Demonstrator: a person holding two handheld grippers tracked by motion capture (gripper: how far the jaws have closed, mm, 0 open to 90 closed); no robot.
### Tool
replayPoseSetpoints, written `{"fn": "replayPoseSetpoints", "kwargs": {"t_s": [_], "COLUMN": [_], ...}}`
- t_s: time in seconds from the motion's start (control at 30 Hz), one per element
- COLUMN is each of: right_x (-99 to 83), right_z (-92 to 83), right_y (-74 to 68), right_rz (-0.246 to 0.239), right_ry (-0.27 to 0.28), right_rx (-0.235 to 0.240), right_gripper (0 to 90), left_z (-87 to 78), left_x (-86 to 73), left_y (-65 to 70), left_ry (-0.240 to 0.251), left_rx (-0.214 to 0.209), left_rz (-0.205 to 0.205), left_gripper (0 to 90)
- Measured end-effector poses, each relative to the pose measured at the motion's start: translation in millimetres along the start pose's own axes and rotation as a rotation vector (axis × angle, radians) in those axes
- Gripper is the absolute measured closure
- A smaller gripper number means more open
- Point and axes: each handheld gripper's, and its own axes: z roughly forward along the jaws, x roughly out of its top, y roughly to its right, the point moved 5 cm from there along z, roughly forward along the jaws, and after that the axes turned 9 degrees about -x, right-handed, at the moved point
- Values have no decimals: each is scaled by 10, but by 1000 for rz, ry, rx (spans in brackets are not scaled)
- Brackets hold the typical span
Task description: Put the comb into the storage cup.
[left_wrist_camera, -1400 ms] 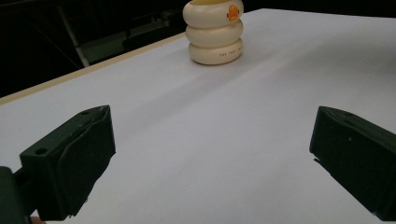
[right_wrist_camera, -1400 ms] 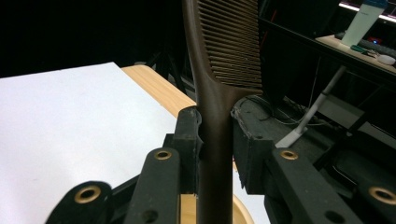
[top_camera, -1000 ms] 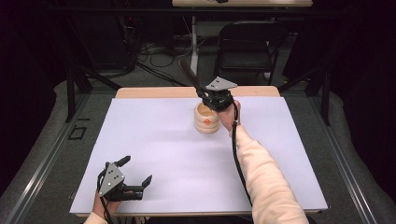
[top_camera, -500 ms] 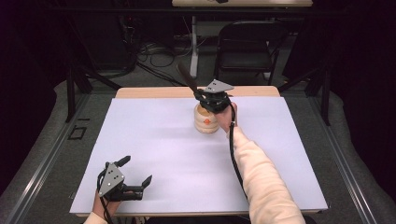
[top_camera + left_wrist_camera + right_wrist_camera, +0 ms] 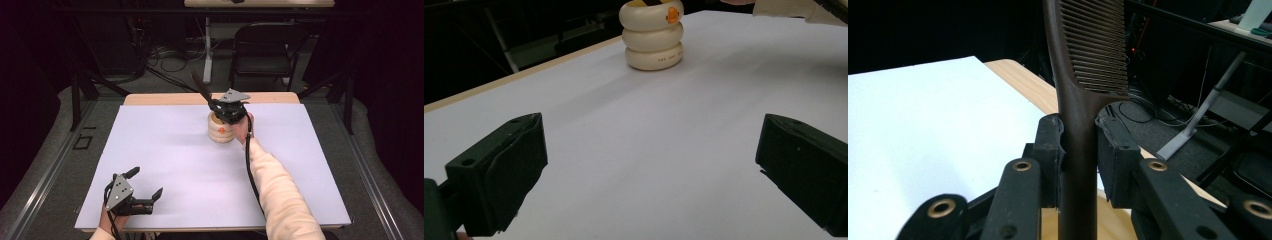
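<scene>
Comb (image 5: pixel 1079 130) handle sits clamped between the two black jaws of the right tool (image 5: pixel 1079 150), which press on it from both sides. In the right gripper view the dark brown handle runs straight up past the jaws, and the toothed part spreads to the right of it, beyond the jaw tips. In the high view the comb (image 5: pixel 201 88) slants up and away from that tool (image 5: pixel 216 106), out toward the far edge of the counter (image 5: pixel 165 150).

Directly beneath the right tool stands a cream holder (image 5: pixel 220 128), shaped like three stacked rings with a small orange mark on its upper ring. A pale wooden curve shows just under the jaws in the right gripper view, below the handle; whether the handle's lower end reaches inside the holder cannot be told. The person's right hand (image 5: pixel 242 122) wraps the tool's body just beside the holder, with a cream sleeve (image 5: pixel 280 195) running back to the near edge and a black cable trailing along it.

Left tool (image 5: pixel 145 186) rests low at the near left corner of the white counter, well apart from the holder and the comb. Its jaws stand wide apart with nothing between them, bare white surface showing in the gap in the left gripper view (image 5: pixel 649 165). From there the holder (image 5: pixel 652 35) stands far ahead of the jaws, slightly left of centre, upright on the counter.
</scene>
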Motion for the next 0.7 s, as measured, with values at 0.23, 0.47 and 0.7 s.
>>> {"fn": "replayPoseSetpoints", "kwargs": {"t_s": [0.23, 0.47, 0.7], "right_x": [-50, -81, -145], "right_z": [19, 24, 33], "right_y": [-15, -9, -2], "right_rz": [-5, -12, -14], "right_ry": [-12, -18, -34], "right_rx": [7, 14, 20], "right_gripper": [724, 724, 724], "left_z": [-1, 2, 3], "left_x": [0, -2, -1], "left_y": [1, 0, 3], "left_ry": [-1, 0, -2], "left_rx": [3, 1, 2], "left_rz": [2, 0, 4], "left_gripper": [3, 3, 3]}}
